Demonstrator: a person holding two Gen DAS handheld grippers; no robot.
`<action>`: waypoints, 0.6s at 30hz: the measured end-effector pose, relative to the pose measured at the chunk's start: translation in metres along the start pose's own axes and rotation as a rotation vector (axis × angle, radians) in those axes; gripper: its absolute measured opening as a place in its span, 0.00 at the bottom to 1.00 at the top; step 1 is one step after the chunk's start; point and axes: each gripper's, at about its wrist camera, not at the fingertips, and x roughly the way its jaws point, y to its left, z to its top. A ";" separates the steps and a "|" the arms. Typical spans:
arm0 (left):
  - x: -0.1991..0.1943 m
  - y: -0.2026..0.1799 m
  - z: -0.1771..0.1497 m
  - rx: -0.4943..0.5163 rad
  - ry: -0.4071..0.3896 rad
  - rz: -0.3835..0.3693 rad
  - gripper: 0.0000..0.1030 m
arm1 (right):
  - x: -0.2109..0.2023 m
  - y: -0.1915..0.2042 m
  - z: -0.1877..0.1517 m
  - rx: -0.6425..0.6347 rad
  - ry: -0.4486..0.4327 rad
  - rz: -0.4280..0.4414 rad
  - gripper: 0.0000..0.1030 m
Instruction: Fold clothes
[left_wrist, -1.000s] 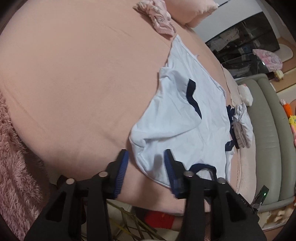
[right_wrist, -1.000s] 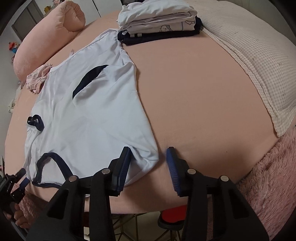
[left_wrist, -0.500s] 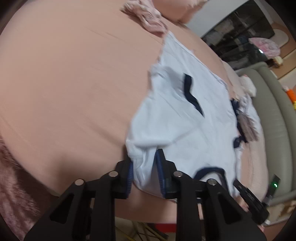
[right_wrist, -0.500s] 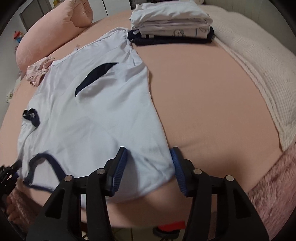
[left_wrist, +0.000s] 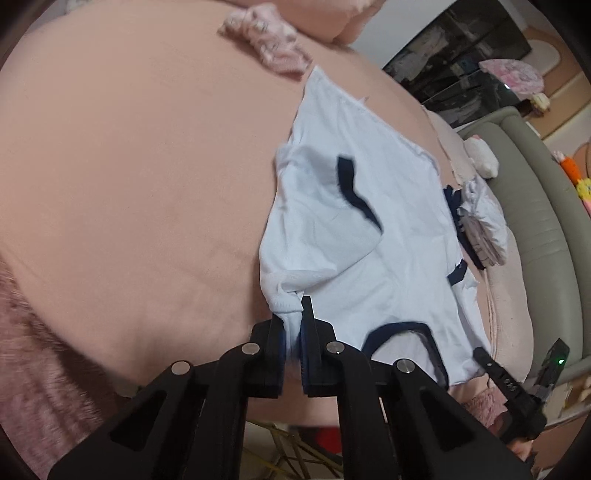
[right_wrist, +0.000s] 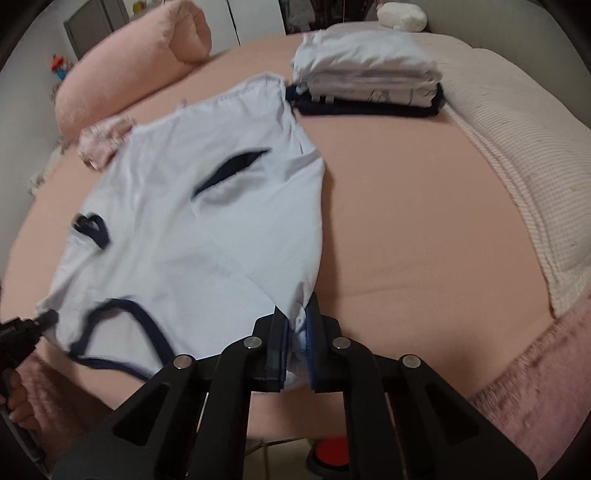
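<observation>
A pale blue T-shirt (left_wrist: 369, 266) with navy trim lies spread on a pink bed (left_wrist: 129, 166). The left tongs (left_wrist: 293, 325) pinch one shoulder corner; the right tongs (right_wrist: 298, 321) pinch the other. Folded clothes (right_wrist: 365, 85) sit well beyond the right tongs.

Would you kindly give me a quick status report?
Left gripper and right gripper shut on light blue shirt shoulders. Folded stack sits beyond, apart.
</observation>
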 end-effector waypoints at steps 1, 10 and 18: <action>-0.008 0.001 0.001 -0.002 -0.005 -0.010 0.06 | -0.011 0.002 0.001 0.010 -0.010 0.019 0.06; -0.049 0.019 -0.015 -0.004 0.045 -0.016 0.06 | -0.046 0.014 -0.018 -0.007 0.015 0.067 0.06; -0.055 0.010 0.006 0.108 0.083 -0.105 0.06 | -0.058 -0.003 -0.016 0.079 0.036 0.172 0.06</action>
